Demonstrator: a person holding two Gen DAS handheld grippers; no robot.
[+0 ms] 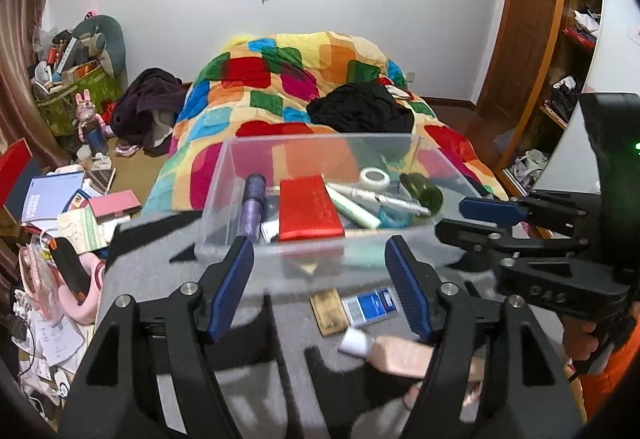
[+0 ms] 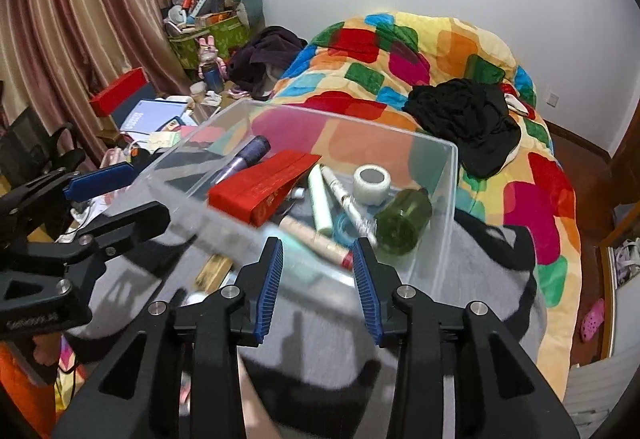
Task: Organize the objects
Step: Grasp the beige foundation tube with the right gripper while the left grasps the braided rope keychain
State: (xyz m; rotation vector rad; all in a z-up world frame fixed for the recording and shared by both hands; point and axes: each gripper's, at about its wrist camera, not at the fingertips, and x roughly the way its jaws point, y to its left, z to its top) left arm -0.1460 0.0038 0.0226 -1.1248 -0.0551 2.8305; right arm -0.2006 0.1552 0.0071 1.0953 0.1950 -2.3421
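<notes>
Both my left gripper (image 1: 320, 279) and right gripper (image 2: 318, 285) stood spread and empty before the clear bin (image 1: 224, 199), where a careless reach risked nudging it off the grey cloth (image 1: 280, 327).

patchwork quilt (image 1: 280, 87) (black garment (image 1: 360, 111) atop)

A clear bin (image 1: 224, 199) and loose items rest on a grey blanket (image 1: 160, 279).
</notes>
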